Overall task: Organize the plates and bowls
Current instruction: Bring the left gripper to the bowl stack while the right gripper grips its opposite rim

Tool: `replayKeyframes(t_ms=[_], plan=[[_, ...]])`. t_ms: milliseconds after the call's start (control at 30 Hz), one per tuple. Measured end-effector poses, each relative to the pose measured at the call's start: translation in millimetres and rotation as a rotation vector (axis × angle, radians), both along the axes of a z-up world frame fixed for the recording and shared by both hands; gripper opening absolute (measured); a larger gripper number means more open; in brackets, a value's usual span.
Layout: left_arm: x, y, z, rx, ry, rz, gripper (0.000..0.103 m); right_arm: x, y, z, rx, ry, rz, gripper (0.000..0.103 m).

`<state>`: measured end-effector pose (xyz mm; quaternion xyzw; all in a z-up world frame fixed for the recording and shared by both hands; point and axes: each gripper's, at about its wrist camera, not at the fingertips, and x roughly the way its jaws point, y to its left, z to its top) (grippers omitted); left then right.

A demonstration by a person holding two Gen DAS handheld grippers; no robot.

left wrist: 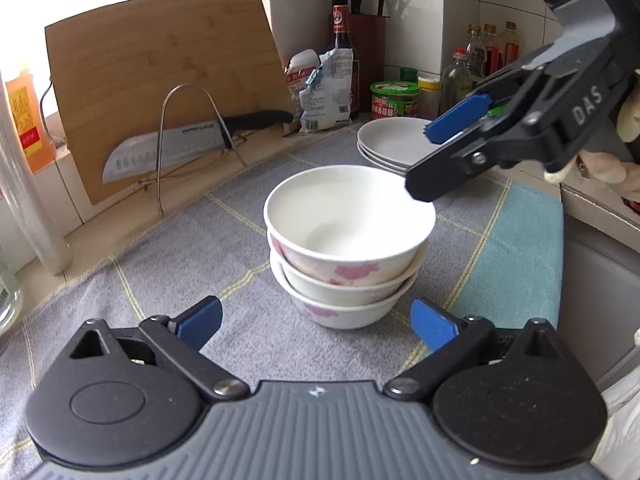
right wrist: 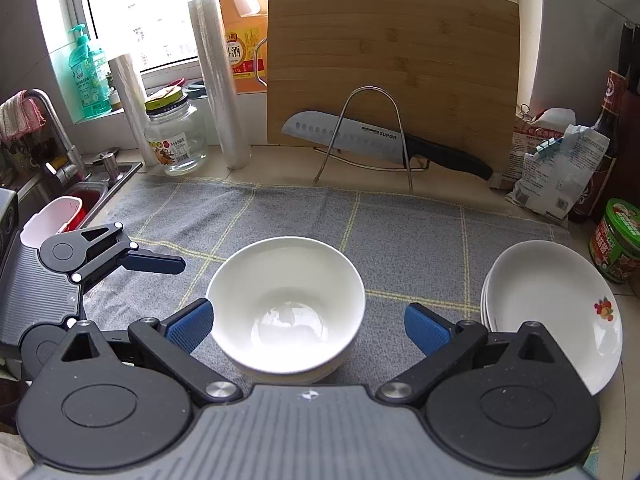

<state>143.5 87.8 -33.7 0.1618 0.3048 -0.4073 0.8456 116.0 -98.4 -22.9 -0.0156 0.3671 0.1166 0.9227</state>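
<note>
The bowls (left wrist: 346, 248) are sitting nested 3 high in the middle of the grey checked towel (left wrist: 248, 240), and the stack of white plates (right wrist: 556, 312) is resting just beside them on the towel's edge, so the sorting is looking pretty much done. Judging from that, the step in hand is backing off cleanly: each gripper should be pulling straight away from the stack without clipping the top rim, since 3 nested bowls are probably going to wobble if nudged sideways. The left gripper (left wrist: 316, 326) is hanging spread wide in front of the bowl stack, pinching nothing, blue pads (left wrist: 434, 328) clear of the porcelain. The right gripper (right wrist: 308, 326) is also gaping wide, straddling the top bowl with its left pad sitting very close to the rim, though no squeeze is showing, so it's holding nothing
</note>
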Motion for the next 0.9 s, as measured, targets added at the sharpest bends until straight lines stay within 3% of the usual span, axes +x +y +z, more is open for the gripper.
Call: replayKeyframes(t_ms=[333,467,700,900], plan=[[9,-6,-31,0.045,0.075,-0.046,0.100,-11,4,-44,-0.093,0.119,-0.072,0.103],[9,-15,-39,0.066,0.088,-0.030,0.100,-1,6,-65,-0.140,0.157,-0.045,0.103],[6,-28,-49,0.092,0.129,0.079,0.100,13,4,-89,-0.222,0.142,0.119,0.103],[0,-34,-51,0.086,0.119,0.158,0.102,20,-10,-97,-0.219,0.149,0.285,0.103]])
